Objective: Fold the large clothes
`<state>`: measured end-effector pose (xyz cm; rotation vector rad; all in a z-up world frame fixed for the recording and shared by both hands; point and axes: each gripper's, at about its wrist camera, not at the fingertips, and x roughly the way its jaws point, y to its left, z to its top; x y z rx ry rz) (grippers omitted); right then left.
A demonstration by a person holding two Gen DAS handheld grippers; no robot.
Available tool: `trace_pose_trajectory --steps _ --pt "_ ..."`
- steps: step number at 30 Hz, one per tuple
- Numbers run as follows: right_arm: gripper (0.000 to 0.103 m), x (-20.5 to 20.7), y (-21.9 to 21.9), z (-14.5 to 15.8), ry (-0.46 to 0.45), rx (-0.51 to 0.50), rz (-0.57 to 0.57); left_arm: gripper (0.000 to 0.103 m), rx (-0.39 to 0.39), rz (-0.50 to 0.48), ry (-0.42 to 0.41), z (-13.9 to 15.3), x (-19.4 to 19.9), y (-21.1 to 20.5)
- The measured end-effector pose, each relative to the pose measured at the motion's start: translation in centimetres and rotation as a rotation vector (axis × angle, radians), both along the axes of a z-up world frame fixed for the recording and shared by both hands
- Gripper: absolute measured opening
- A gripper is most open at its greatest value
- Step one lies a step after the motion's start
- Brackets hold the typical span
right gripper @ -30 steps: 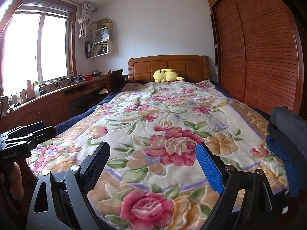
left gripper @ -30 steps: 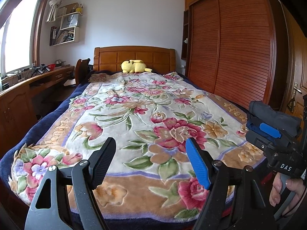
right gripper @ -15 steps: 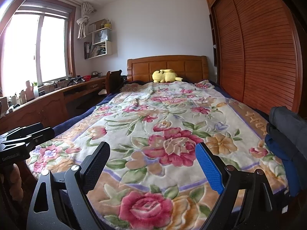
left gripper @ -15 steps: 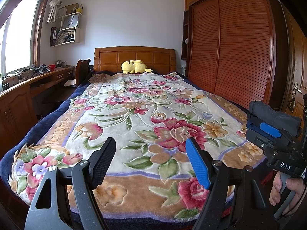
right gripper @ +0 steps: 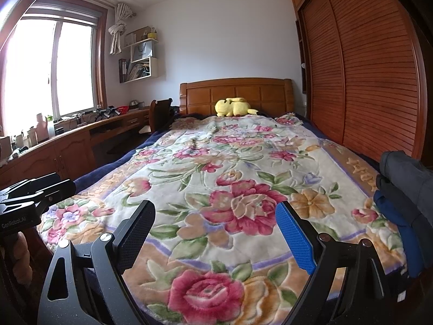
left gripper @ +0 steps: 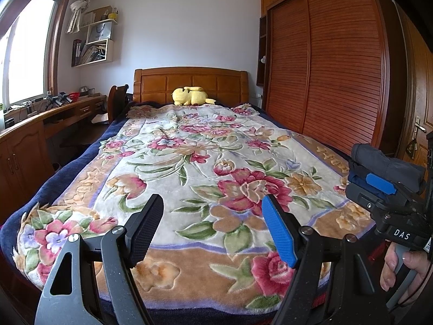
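A stack of folded dark clothes (right gripper: 406, 189), grey on top and blue below, sits at the right near corner of the bed; it also shows in the left wrist view (left gripper: 387, 162). My left gripper (left gripper: 211, 227) is open and empty above the foot of the bed. My right gripper (right gripper: 213, 233) is open and empty, also above the foot of the bed, just left of the stack. Each gripper shows at the edge of the other's view: the right one (left gripper: 384, 197), the left one (right gripper: 32, 197).
A floral blanket (left gripper: 194, 162) covers the bed. A yellow plush toy (left gripper: 190, 96) lies by the wooden headboard (left gripper: 189, 81). A wooden desk (right gripper: 67, 140) with clutter and a chair runs along the left wall. A sliding-door wardrobe (left gripper: 324, 67) stands on the right.
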<state>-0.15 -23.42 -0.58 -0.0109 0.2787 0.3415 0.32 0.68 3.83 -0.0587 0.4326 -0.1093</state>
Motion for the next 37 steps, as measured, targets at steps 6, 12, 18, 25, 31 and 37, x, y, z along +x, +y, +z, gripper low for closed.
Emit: trace_pose_trajectory --steps 6,12,18,25,31,37 --pt "0.091 -0.04 -0.18 0.01 -0.002 -0.001 0.003 0.076 -0.002 0.003 -0.004 0.13 -0.03 0.25" --pt "0.091 -0.05 -0.35 0.05 -0.003 0.001 0.005 0.076 -0.001 0.004 -0.004 0.1 -0.08 0.2" --pt "0.091 -0.04 -0.37 0.05 -0.002 0.001 0.005 0.076 0.0 0.004 -0.007 0.15 -0.15 0.18" --pt "0.091 -0.04 -0.4 0.06 -0.002 0.001 0.006 0.076 0.001 0.003 -0.01 0.43 -0.05 0.24" --pt "0.091 -0.05 -0.45 0.07 -0.004 0.002 0.005 0.076 0.001 0.001 -0.011 0.47 -0.12 0.17" --pt "0.091 -0.01 -0.42 0.07 0.001 0.005 0.009 0.076 0.002 0.002 -0.011 0.46 -0.21 0.12"
